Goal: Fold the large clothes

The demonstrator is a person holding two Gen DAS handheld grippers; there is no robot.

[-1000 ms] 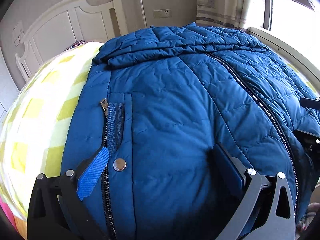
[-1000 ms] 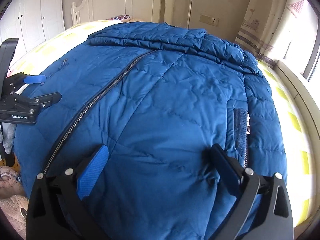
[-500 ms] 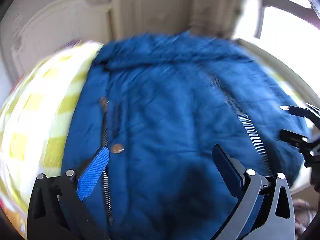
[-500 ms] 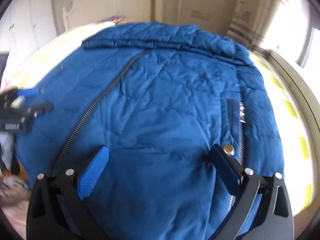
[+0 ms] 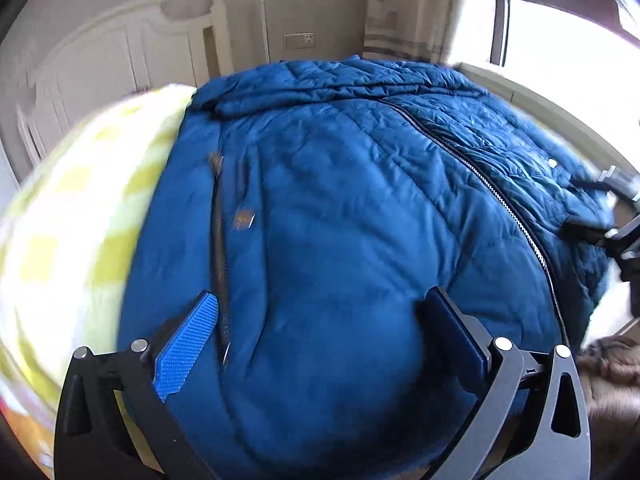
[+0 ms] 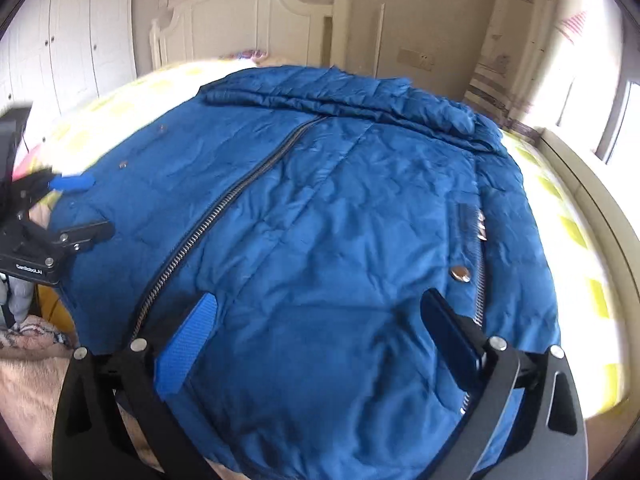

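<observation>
A large blue puffer jacket [image 5: 340, 208] lies spread front-up on the bed, zipped down the middle, its hood or collar bunched at the far end. In the right wrist view the same jacket [image 6: 340, 220] fills the frame. My left gripper [image 5: 320, 320] hovers open over the jacket's left hem by a pocket zip and snap button [image 5: 243, 218]. My right gripper [image 6: 320, 316] is open above the right hem near another snap [image 6: 460, 273]. Nothing is between either pair of fingers. Each gripper shows at the edge of the other's view.
The bed has a yellow-and-white checked cover [image 5: 80, 220] and a white headboard [image 6: 248, 20]. A window [image 5: 560, 28] with a curtain is on the right, white wardrobes [image 6: 72, 40] on the left. Pinkish fabric [image 6: 32, 360] lies beside the bed's foot.
Both grippers have pulled back and up from the jacket's hem, so more of the jacket and its near edge shows. Their fingers stay open.
</observation>
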